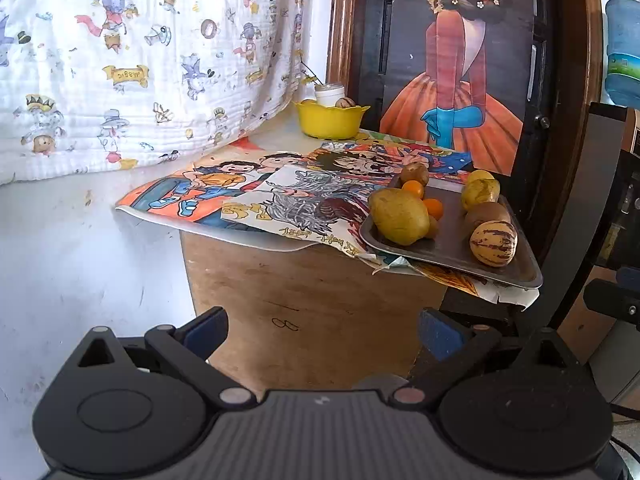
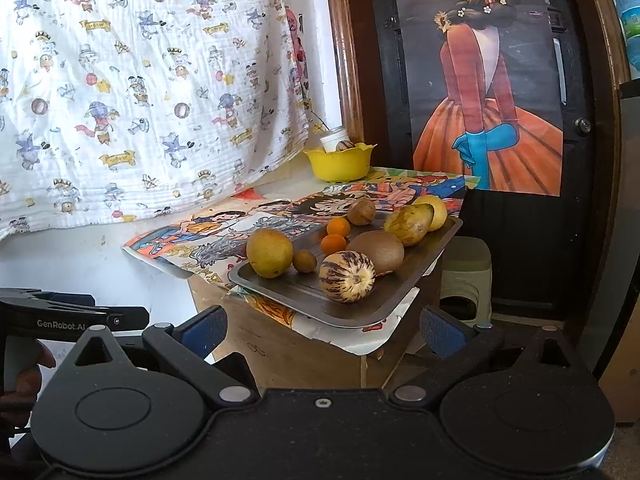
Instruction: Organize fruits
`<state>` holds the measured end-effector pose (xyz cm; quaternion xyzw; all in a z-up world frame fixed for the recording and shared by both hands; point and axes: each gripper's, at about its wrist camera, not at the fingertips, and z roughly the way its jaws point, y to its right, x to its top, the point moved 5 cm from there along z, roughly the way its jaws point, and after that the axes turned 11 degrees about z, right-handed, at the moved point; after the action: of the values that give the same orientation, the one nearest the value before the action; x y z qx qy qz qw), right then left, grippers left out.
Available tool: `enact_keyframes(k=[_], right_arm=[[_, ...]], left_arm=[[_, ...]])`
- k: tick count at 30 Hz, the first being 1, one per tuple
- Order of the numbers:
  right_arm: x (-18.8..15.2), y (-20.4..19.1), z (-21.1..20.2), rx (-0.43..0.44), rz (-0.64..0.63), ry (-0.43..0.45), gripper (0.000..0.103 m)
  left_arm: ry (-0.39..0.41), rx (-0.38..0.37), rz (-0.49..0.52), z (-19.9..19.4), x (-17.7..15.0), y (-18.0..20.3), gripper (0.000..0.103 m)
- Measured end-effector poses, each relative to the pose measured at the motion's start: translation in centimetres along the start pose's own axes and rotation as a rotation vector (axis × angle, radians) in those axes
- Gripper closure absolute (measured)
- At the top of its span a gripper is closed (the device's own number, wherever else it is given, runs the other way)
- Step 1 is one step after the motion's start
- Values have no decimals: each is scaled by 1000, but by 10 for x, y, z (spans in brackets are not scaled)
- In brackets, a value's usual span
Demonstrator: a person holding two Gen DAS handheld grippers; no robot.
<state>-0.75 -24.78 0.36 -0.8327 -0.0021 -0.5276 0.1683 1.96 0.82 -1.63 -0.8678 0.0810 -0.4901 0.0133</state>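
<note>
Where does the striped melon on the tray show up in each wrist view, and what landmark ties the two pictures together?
Left wrist: the striped melon lies at right of centre, near the front right corner of the tray.
Right wrist: the striped melon sits just right of centre, at the tray's near edge, beside a brown kiwi.
Shared landmark: the yellow bowl at the table's back, below the patterned cloth.

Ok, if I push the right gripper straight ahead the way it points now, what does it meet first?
Probably the near edge of the metal tray, with the striped melon just behind it. The right gripper is open and empty. Depth is hard to judge; it may strike the wooden stand below instead.
</note>
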Motion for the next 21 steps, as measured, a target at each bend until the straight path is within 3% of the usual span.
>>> enact_keyframes(k=[21], right_arm=[[-1,1,0,-1,4,4,1]], left_arm=[[5,-1,-2,0,0,0,0]])
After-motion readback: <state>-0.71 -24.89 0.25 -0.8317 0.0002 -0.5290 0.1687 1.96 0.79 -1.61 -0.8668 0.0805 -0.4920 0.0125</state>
